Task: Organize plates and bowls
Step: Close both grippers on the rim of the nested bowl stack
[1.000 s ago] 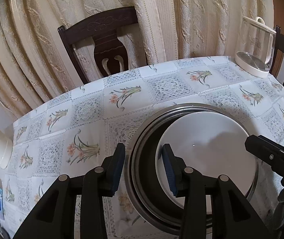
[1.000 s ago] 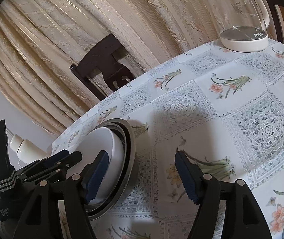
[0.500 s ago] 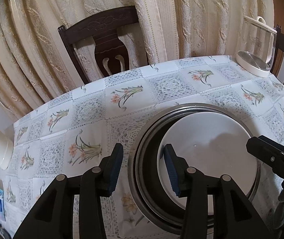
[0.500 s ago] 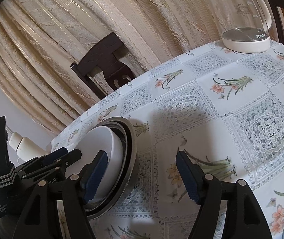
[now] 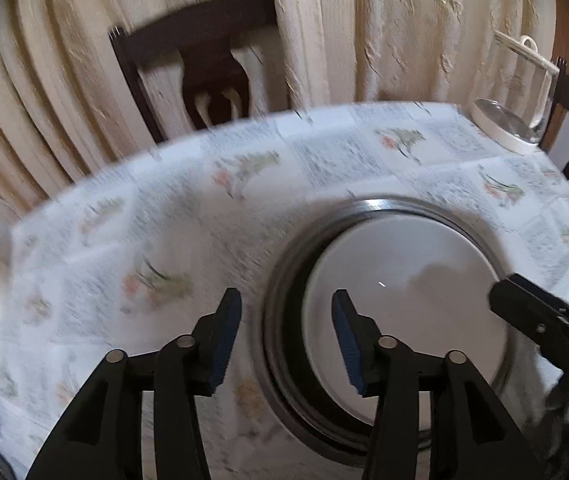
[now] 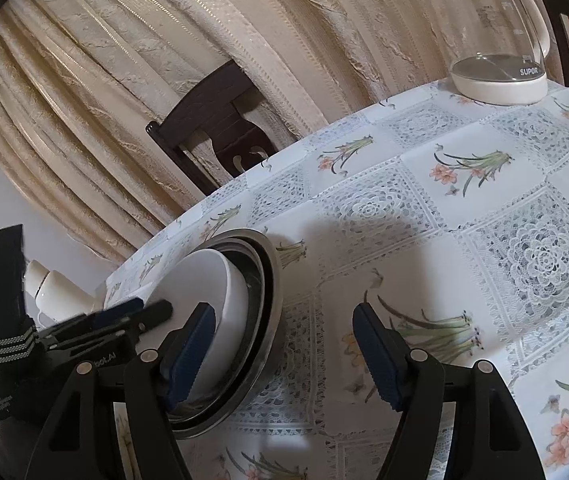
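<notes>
A white bowl (image 5: 408,292) sits nested inside a larger steel bowl (image 5: 284,320) on the flowered tablecloth. The pair also shows in the right wrist view, the white bowl (image 6: 200,280) inside the steel bowl (image 6: 268,280). My left gripper (image 5: 286,340) is open and empty, its jaws standing either side of the steel bowl's left rim, above it. My right gripper (image 6: 284,344) is open and empty, its jaws straddling the steel bowl's right rim. The right gripper's tip (image 5: 532,312) shows at the bowl's right edge in the blurred left wrist view.
A glass kettle (image 6: 496,44) on a white base stands at the table's far right corner. A dark wooden chair (image 6: 220,124) stands behind the table against cream curtains. A white jug (image 6: 52,288) sits at the table's left edge.
My left gripper has drawn back and up from the bowls, and its view is now blurred by motion. The right gripper has barely moved. The bowls stay nested in place.
</notes>
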